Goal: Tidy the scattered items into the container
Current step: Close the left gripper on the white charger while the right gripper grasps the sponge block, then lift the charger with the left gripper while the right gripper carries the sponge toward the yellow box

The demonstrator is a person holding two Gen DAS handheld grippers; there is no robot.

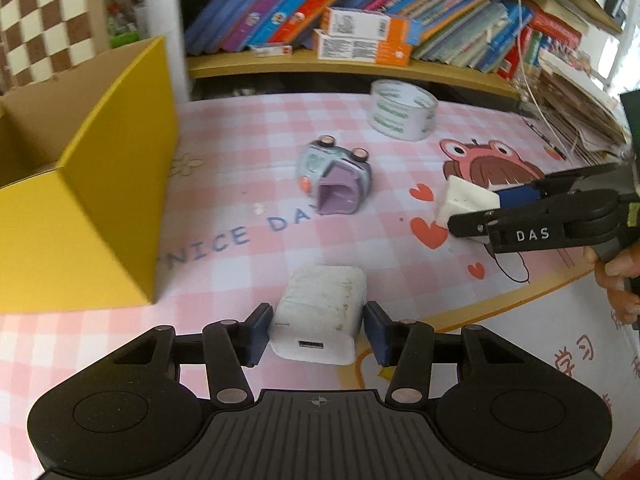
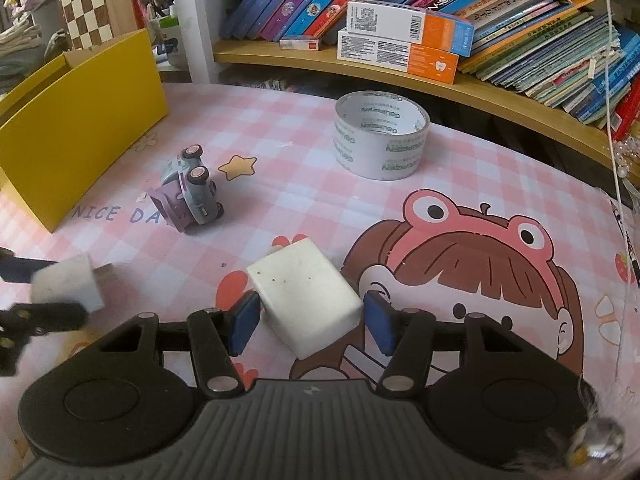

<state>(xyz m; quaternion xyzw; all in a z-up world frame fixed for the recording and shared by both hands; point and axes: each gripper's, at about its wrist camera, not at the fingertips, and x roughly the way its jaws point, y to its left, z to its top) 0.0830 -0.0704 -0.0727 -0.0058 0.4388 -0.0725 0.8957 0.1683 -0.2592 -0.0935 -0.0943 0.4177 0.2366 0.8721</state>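
Scattered items are all outside the yellow box [image 1: 100, 184] at the surface's left edge. Your left tongs [image 1: 318, 330] grip a white charger [image 1: 320, 320]; your right tongs [image 2: 308, 320] bracket another white adapter [image 2: 308, 300], contact unclear. Toy car [image 2: 188, 196] and tape roll [image 2: 380, 136] wait mid-surface.

A wooden shelf [image 2: 400, 70] holds leaning books [image 2: 520, 20] and two stacked cartons [image 2: 404, 40]; a chessboard [image 2: 86, 8] stands behind the pink checked table [image 2: 280, 152].
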